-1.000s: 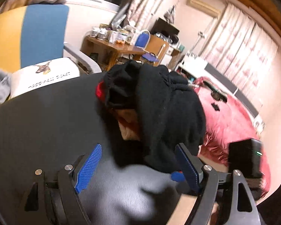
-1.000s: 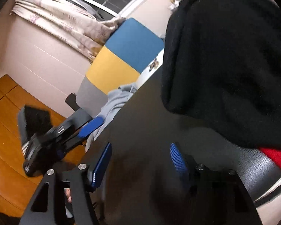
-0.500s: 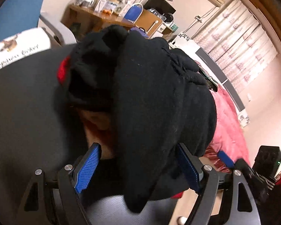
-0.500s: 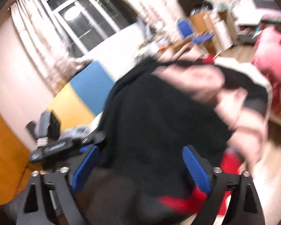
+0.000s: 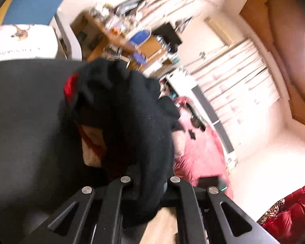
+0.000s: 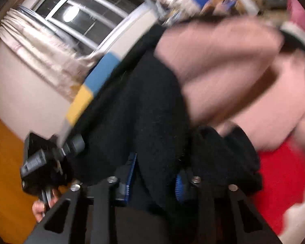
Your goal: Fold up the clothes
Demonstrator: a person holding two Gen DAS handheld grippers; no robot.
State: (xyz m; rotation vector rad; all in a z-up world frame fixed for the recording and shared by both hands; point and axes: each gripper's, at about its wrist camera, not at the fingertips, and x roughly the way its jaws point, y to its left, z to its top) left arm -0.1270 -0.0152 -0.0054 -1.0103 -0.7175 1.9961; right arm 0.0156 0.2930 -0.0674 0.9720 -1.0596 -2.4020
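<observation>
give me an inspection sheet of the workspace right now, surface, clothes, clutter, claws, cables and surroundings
Surface: dark table, mostly bare at left.
Job's things: black garment bunched, with red and beige parts; not folded.
Clutter: white printed item beyond the table.
Claws: left claw shut on the black garment; right claw shut on it too, blue pads pressing the cloth.
Cables: nothing seen.
Surroundings: blue and yellow chair, window with curtain, wooden desk, pink bedding; both views blurred.

Both tongs, open a second ago, are now closing on the black garment [image 5: 132, 122], seemingly gripping it.
</observation>
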